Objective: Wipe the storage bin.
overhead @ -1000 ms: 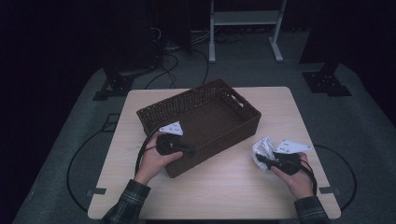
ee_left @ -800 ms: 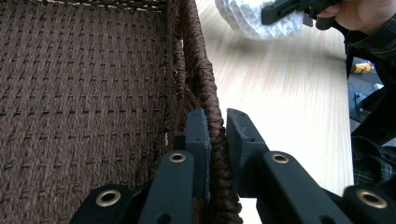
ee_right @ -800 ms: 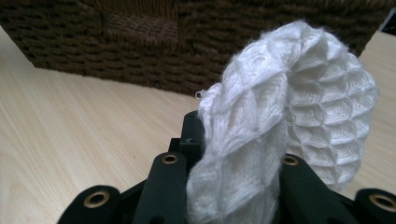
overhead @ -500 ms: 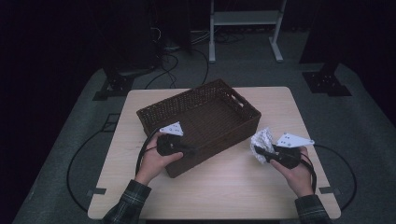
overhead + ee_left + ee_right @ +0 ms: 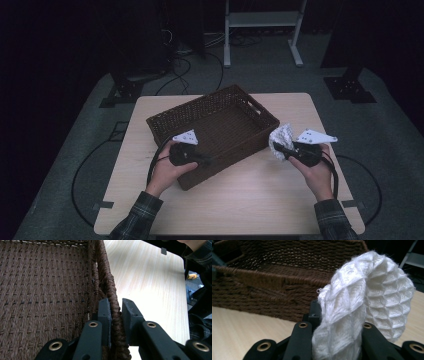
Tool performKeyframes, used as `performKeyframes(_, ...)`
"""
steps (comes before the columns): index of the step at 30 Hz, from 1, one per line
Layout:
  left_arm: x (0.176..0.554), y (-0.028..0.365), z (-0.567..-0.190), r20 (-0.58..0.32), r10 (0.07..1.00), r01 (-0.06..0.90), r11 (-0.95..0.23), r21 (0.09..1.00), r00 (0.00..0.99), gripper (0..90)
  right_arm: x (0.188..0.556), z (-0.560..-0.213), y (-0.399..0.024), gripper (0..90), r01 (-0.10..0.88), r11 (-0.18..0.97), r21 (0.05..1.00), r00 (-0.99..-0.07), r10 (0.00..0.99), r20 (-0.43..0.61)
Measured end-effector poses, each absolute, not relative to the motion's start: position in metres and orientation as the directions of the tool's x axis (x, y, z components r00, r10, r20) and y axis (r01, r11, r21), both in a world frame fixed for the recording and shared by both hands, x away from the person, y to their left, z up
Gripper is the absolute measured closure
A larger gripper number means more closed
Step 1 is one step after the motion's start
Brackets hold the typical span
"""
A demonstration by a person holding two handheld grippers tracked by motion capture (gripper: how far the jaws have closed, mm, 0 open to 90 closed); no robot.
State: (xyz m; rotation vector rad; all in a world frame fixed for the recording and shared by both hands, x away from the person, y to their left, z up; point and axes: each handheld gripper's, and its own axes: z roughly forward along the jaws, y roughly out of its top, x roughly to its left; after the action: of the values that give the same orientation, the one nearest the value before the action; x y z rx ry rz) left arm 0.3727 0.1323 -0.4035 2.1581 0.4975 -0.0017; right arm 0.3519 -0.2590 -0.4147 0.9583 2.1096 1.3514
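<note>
Your left gripper point(image 5: 204, 161) is clamped on the near wall of the basket point(image 5: 220, 107), one jaw inside and one outside, pinning it on the table point(image 5: 250, 200) so it won't slide. Your right gripper point(image 5: 278, 147) is closed on the white cloth point(image 5: 280, 137), bunched so it can drop over the rim. Since a second ago, the cloth has risen off the table and moved nearer the basket; the basket hasn't shifted.
</note>
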Motion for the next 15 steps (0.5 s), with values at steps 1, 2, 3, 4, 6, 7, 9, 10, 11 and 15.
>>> performKeyframes(1,0.373,0.132,-0.404,-0.182,0.35,0.352,-0.52,0.779,0.919,77.1,0.353,-0.414,-0.26,74.2,0.312,0.272,0.91,-0.652,0.758,-0.003)
performKeyframes(2,0.373,0.132,-0.404,-0.182,0.351,0.353,-0.519,0.779,0.919,77.1,0.355,-0.413,-0.261,74.2,0.309,0.269,0.912,-0.65,0.76,-0.004)
performKeyframes(3,0.373,0.132,-0.404,-0.182,0.351,0.353,-0.523,0.776,0.919,77.1,0.357,-0.413,-0.261,74.2,0.31,0.266,0.913,-0.648,0.762,-0.002)
performKeyframes(4,0.373,0.132,-0.404,-0.183,0.351,0.355,-0.524,0.774,0.918,77.1,0.359,-0.412,-0.261,74.2,0.313,0.263,0.913,-0.645,0.764,0.002)
performKeyframes(6,0.372,0.132,-0.404,-0.185,0.352,0.357,-0.523,0.774,0.917,77.1,0.362,-0.413,-0.261,74.2,0.318,0.259,0.912,-0.643,0.766,0.007)
performKeyframes(7,0.372,0.132,-0.405,-0.185,0.353,0.358,-0.522,0.774,0.917,77.1,0.364,-0.413,-0.261,74.2,0.318,0.258,0.912,-0.641,0.767,0.007)
performKeyframes(9,0.372,0.133,-0.405,-0.187,0.354,0.359,-0.52,0.775,0.916,77.2,0.367,-0.414,-0.26,74.2,0.322,0.256,0.911,-0.639,0.769,0.01)
performKeyframes(10,0.372,0.133,-0.405,-0.19,0.353,0.361,-0.519,0.775,0.916,77.2,0.369,-0.414,-0.26,74.2,0.323,0.253,0.912,-0.637,0.77,0.012)
performKeyframes(11,0.372,0.133,-0.405,-0.192,0.354,0.363,-0.518,0.775,0.915,77.2,0.37,-0.415,-0.259,74.2,0.326,0.252,0.911,-0.637,0.771,0.015)
performKeyframes(15,0.373,0.133,-0.405,-0.197,0.353,0.367,-0.519,0.772,0.915,77.1,0.375,-0.415,-0.258,74.3,0.329,0.249,0.911,-0.637,0.77,0.02)
